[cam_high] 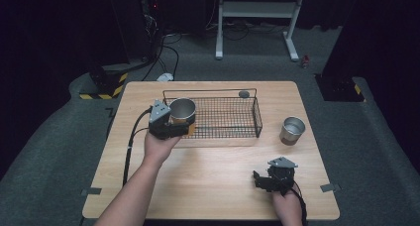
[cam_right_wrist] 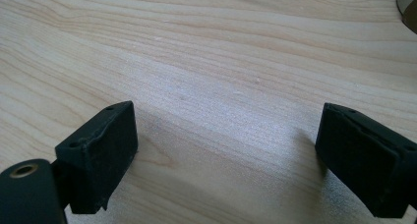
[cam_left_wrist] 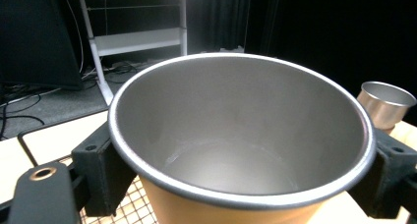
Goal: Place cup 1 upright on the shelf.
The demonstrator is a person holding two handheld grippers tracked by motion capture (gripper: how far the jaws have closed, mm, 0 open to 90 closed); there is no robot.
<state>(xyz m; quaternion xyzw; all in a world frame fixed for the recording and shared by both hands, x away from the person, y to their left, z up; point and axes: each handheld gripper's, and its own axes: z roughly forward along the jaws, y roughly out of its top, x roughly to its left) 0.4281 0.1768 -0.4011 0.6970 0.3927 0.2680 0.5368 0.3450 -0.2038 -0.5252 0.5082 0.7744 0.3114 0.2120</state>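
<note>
No brand, label or writing can be read on anything here; the cup (cam_high: 182, 112) in hand has a plain steel inside and a tan outer wall, bare of print as far as it shows; the left tool (cam_high: 174, 128) has its jaws clamped on that cup from both sides, the pads pressing the wall just under the rim in the left gripper view, and it holds the cup upright over the left end of the wire basket (cam_high: 233, 118), whether clear of the mesh or resting on it I cannot tell; a second cup (cam_high: 292, 130) stands on the table (cam_high: 208, 171) well apart to the right of the basket, and it shows again at the right edge of the left gripper view (cam_left_wrist: 386, 103); the right tool (cam_high: 262, 180) rests low near the front right of the table with its jaws spread wide and nothing between them, only bare wood grain (cam_right_wrist: 206, 86) beneath; the table is pale wood with rounded corners, standing on grey carpet in a dark room; behind it are a white metal frame (cam_high: 257, 10), black cables and a yellow-and-black striped block (cam_high: 106, 87); a small dark round thing (cam_high: 243, 93) sits at the basket's far rim, too small to make out; the held cup's base is cut off in the left gripper view.
</note>
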